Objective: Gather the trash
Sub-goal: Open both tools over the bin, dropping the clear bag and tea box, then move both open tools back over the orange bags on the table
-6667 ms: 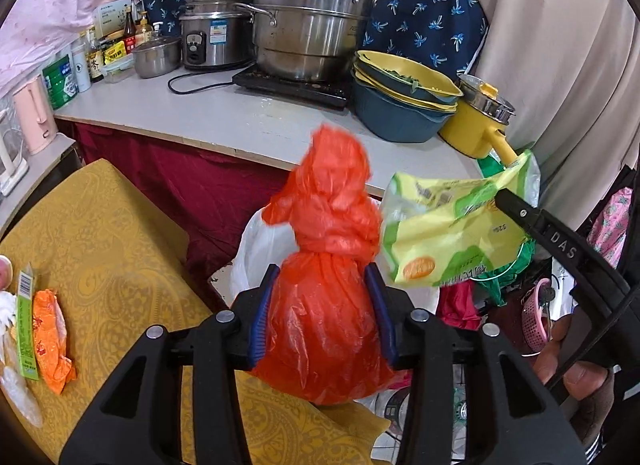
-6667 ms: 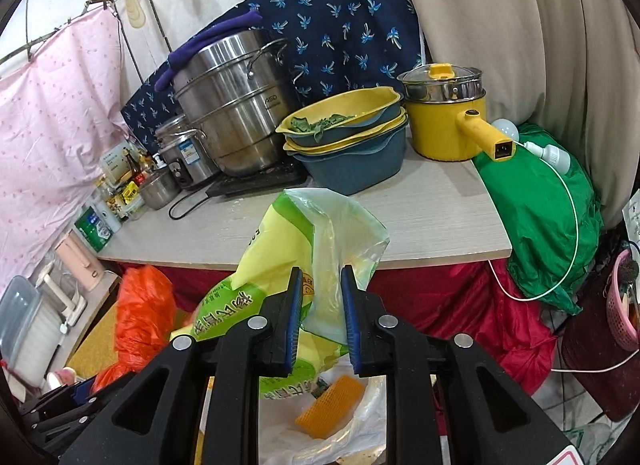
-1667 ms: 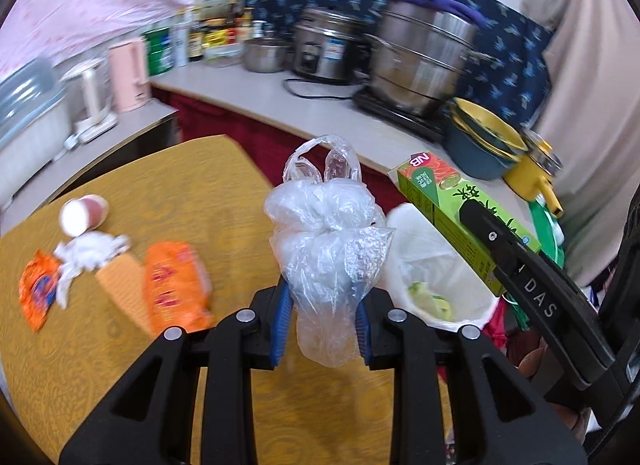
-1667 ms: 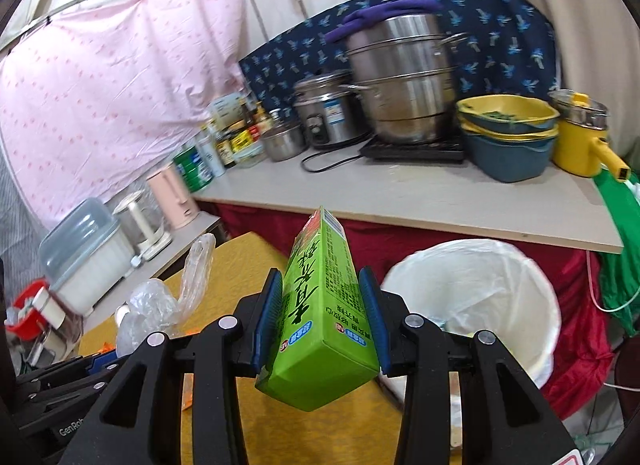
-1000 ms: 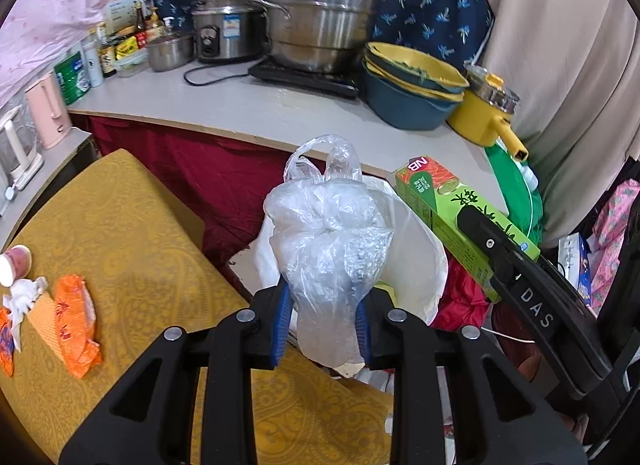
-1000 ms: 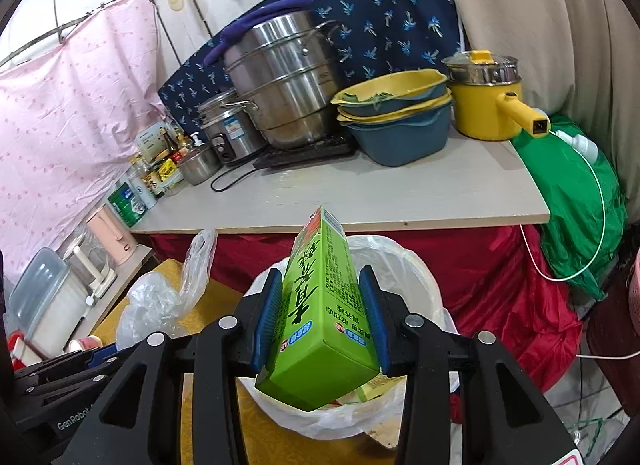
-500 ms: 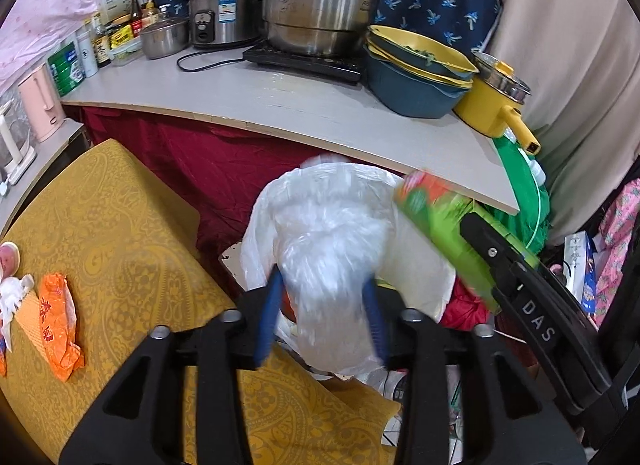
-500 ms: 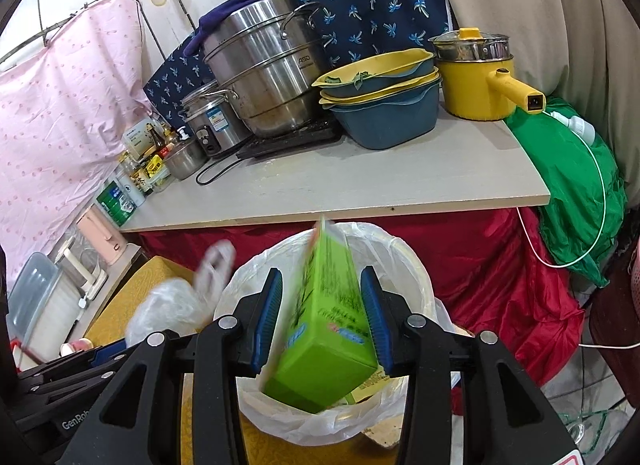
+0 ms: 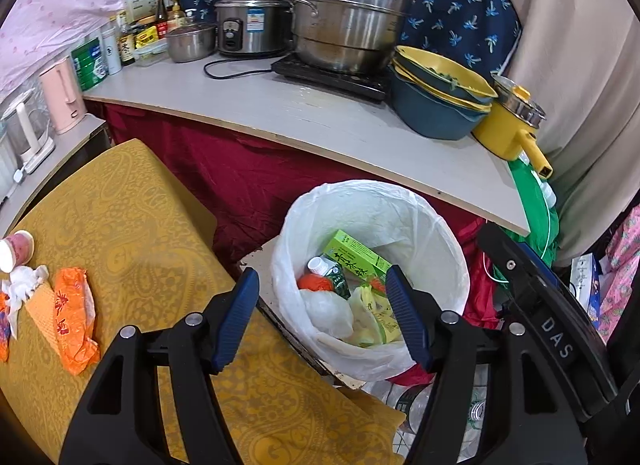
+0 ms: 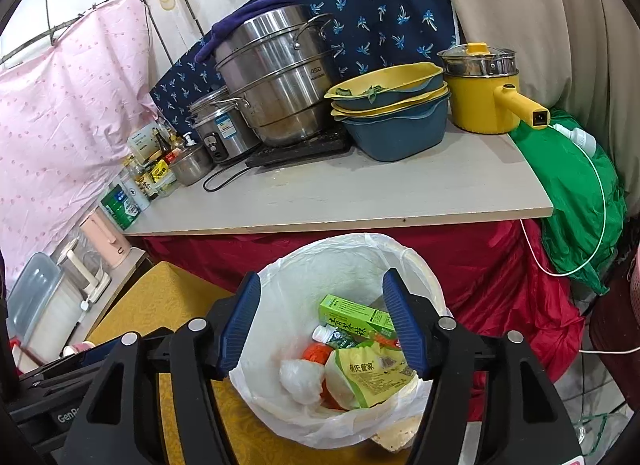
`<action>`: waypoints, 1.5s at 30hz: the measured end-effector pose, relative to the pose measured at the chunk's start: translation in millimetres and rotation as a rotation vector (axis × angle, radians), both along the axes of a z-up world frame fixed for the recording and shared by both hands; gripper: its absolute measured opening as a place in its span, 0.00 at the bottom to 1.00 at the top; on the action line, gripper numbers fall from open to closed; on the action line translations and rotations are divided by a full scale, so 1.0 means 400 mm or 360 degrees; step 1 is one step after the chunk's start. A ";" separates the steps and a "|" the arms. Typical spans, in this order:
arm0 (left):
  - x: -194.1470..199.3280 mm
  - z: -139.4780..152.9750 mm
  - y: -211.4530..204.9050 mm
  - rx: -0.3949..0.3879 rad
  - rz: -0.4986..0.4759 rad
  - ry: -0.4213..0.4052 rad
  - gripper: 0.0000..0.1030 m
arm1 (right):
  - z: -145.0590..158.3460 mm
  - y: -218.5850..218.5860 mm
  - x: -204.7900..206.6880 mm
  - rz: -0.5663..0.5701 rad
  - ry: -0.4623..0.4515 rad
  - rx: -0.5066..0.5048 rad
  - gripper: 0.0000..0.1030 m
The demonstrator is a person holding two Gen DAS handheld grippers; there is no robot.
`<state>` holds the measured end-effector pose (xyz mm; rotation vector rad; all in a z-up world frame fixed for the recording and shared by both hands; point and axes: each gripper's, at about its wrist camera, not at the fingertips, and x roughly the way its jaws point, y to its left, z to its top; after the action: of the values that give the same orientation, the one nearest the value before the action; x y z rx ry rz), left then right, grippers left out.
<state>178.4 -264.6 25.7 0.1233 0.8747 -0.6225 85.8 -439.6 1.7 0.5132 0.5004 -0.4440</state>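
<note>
The left gripper point(image 9: 322, 317) was built of matte black plastic arms with triangular cut-outs, each arm fitted with silver round-headed screws and ending in a ribbed blue pad. The right gripper point(image 10: 320, 319) was made the same way, and white lettering reading "DAS" was seen on its black side. Pale lettering beginning "GenR" was printed on the left gripper's black body.

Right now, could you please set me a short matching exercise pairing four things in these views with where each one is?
Things:
1. green carton
2. orange wrapper
3. yellow pot
4. pink kettle

Places:
A. right end of the counter
B. inside the white-lined bin
C. on the yellow tablecloth
D. on the low side shelf, left

Pairs: 1-B, 2-C, 3-A, 4-D
</note>
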 end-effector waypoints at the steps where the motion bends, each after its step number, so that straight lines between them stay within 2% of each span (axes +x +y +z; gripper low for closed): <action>1: 0.001 0.003 0.009 -0.0004 0.0010 -0.0002 0.61 | 0.003 0.006 0.000 0.0000 -0.0002 -0.0003 0.62; 14: 0.021 0.041 0.127 -0.0056 0.0117 -0.0026 0.61 | 0.049 0.106 0.030 0.0095 -0.0021 -0.0056 0.64; 16: 0.028 0.047 0.163 -0.0070 0.0156 -0.0029 0.68 | 0.056 0.129 0.040 0.0118 -0.0025 -0.0063 0.65; 19: 0.036 0.053 0.210 -0.0084 0.0217 -0.0051 0.70 | 0.065 0.171 0.057 0.0162 -0.0032 -0.0073 0.67; 30: 0.088 0.048 0.472 -0.0109 0.0499 -0.0048 0.71 | 0.079 0.378 0.148 0.0404 -0.0022 -0.0098 0.69; 45: 0.156 -0.019 0.844 -0.0130 0.0891 0.0035 0.73 | 0.025 0.663 0.249 0.0718 0.0079 -0.0102 0.69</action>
<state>240.8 73.1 18.0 -0.1991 0.8548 -0.1348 185.3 -174.6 11.7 0.3143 0.6286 -0.0400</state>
